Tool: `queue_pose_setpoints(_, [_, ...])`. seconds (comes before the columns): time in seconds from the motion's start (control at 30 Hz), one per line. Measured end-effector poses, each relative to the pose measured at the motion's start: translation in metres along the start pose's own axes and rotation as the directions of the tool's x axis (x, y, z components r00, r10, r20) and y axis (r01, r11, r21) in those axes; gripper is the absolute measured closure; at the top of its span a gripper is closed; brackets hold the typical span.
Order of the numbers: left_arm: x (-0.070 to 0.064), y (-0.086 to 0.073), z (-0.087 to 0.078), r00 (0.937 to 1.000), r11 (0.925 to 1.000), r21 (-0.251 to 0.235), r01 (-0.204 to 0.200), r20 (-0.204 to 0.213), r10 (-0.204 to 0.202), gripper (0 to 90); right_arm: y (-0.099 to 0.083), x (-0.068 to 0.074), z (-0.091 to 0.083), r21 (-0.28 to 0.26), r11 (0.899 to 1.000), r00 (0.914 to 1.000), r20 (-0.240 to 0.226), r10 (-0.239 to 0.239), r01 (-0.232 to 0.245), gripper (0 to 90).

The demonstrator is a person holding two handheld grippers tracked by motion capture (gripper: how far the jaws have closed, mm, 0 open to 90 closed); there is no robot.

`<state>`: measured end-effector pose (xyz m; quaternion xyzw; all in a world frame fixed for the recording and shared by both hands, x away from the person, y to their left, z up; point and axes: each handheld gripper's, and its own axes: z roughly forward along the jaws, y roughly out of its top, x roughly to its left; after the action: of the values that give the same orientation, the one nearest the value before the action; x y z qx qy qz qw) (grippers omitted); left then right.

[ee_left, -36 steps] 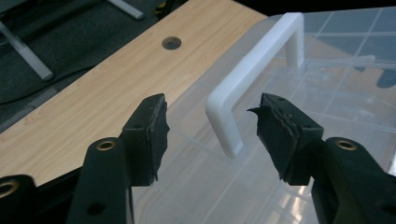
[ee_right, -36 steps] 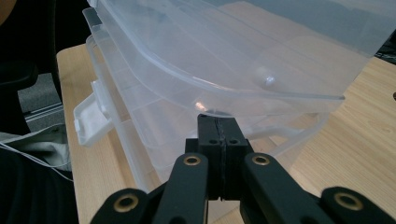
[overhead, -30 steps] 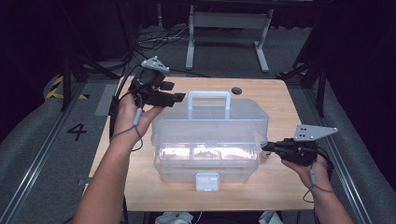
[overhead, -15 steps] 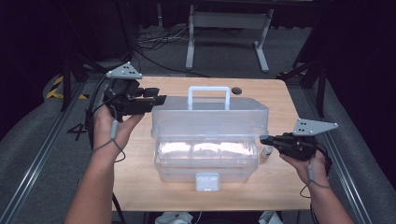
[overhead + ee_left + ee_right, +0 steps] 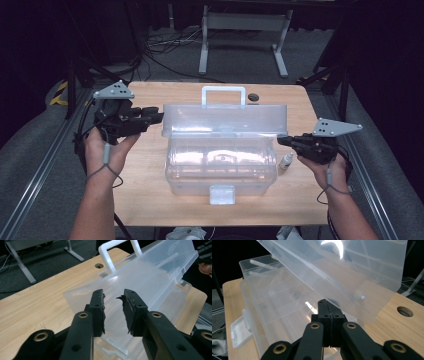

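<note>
A clear plastic toolbox [image 5: 220,165] stands mid-table, its lid [image 5: 225,120] lifted partway with the white handle [image 5: 223,95] at the far side. My left gripper [image 5: 156,116] is open at the lid's left end; in the left gripper view the jaws [image 5: 113,297] stand apart just in front of the lid [image 5: 150,282], holding nothing. My right gripper [image 5: 281,141] is shut at the lid's right end. In the right gripper view its closed tips [image 5: 326,303] sit just under the raised lid's [image 5: 342,265] lower edge, above the box base [image 5: 267,297].
A small white bottle [image 5: 286,161] stands on the table [image 5: 150,170] against the box's right side. The box latch [image 5: 222,194] faces the near edge. A round cable hole [image 5: 254,96] lies behind the handle. Table legs and cables lie on the dark floor beyond.
The lid has swung up from the base. My left gripper moved left and down to the lid's left end. My right gripper stayed at the right end.
</note>
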<state>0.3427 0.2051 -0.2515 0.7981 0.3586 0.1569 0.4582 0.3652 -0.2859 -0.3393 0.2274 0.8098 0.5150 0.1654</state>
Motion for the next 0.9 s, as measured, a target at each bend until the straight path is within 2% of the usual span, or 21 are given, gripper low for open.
queue_pose_setpoints(0.07, [0.001, -0.006, -0.002, 0.9999, 0.9998, -0.018, 0.010, -0.004, -0.010, 76.6, 0.003, -0.001, 0.001, -0.003, 1.000, 1.0000, 0.008, 0.002, -0.002, 90.0])
queue_pose_setpoints(0.23, [0.003, -0.020, -0.003, 0.9997, 0.9995, -0.020, 0.023, 0.001, -0.023, 82.6, 0.009, -0.006, 0.003, -0.020, 1.000, 0.9997, 0.024, 0.009, -0.008, 90.0])
queue_pose_setpoints(0.43, [0.004, -0.030, 0.000, 1.0000, 1.0000, -0.002, -0.006, -0.001, 0.006, 88.1, 0.014, -0.010, 0.006, -0.037, 0.999, 0.9992, 0.037, 0.015, -0.014, 90.0])
queue_pose_setpoints(0.47, [0.004, -0.032, 0.001, 0.9999, 1.0000, -0.003, -0.008, 0.013, 0.008, 88.1, 0.015, -0.011, 0.006, -0.040, 0.999, 0.9992, 0.035, 0.020, -0.018, 90.0])
queue_pose_setpoints(0.57, [0.002, -0.036, 0.007, 0.9997, 0.9998, 0.015, -0.015, 0.020, 0.015, 88.8, 0.016, -0.014, 0.008, -0.053, 0.998, 0.9990, 0.036, 0.027, -0.025, 90.0])
queue_pose_setpoints(0.77, [-0.004, -0.039, 0.024, 0.9989, 0.9992, 0.016, -0.037, 0.030, 0.036, 89.3, 0.020, -0.020, 0.010, -0.075, 0.996, 0.9984, 0.037, 0.043, -0.040, 90.0])
queue_pose_setpoints(0.83, [-0.010, -0.036, 0.034, 0.9976, 0.9975, 0.011, -0.070, 0.006, 0.070, 89.4, 0.021, -0.021, 0.011, -0.080, 0.996, 0.9982, 0.036, 0.049, -0.046, 90.0])
queue_pose_setpoints(0.87, [-0.010, -0.036, 0.034, 0.9976, 0.9975, 0.011, -0.070, 0.006, 0.070, 89.4, 0.021, -0.021, 0.011, -0.080, 0.996, 0.9982, 0.036, 0.049, -0.046, 90.0])
queue_pose_setpoints(0.9, [-0.014, -0.031, 0.040, 0.9969, 0.9970, -0.004, -0.077, -0.018, 0.077, 89.4, 0.021, -0.022, 0.011, -0.085, 0.995, 0.9979, 0.040, 0.050, -0.047, 90.0])
